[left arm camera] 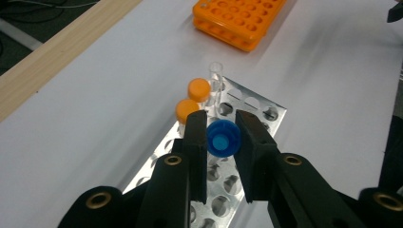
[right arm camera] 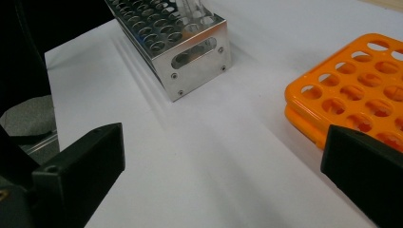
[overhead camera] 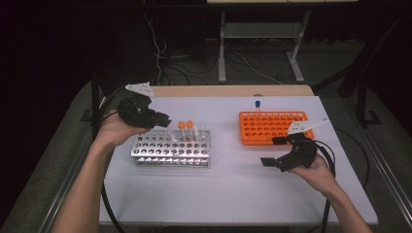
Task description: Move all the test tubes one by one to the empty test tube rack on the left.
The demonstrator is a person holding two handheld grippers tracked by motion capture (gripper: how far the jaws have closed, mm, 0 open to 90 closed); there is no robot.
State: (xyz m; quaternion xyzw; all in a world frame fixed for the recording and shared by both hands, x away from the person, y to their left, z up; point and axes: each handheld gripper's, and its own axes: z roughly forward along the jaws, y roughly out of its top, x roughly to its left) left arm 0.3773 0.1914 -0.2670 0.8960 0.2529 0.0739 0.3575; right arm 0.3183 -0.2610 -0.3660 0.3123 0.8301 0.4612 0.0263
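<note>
My left gripper (overhead camera: 165, 119) hovers over the back left of the metal tube rack (overhead camera: 171, 151). In the left gripper view its jaws (left arm camera: 222, 119) are shut on a blue-capped tube (left arm camera: 223, 138), held above the rack's holes (left arm camera: 247, 102). Two orange-capped tubes (left arm camera: 198, 89) and a clear uncapped tube (left arm camera: 216, 71) stand in the rack just beyond. My right gripper (overhead camera: 272, 151) rests low in front of the orange rack (overhead camera: 274, 127), jaws wide open and empty. The right gripper view shows its jaws (right arm camera: 223, 190) apart over bare table, between the metal rack (right arm camera: 190, 47) and the orange rack (right arm camera: 361, 95).
Another blue-capped tube (overhead camera: 257, 104) stands just behind the orange rack. The white table (overhead camera: 233, 189) has a wooden strip (overhead camera: 233, 91) along its far edge. Cables trail from both grippers off the table's sides.
</note>
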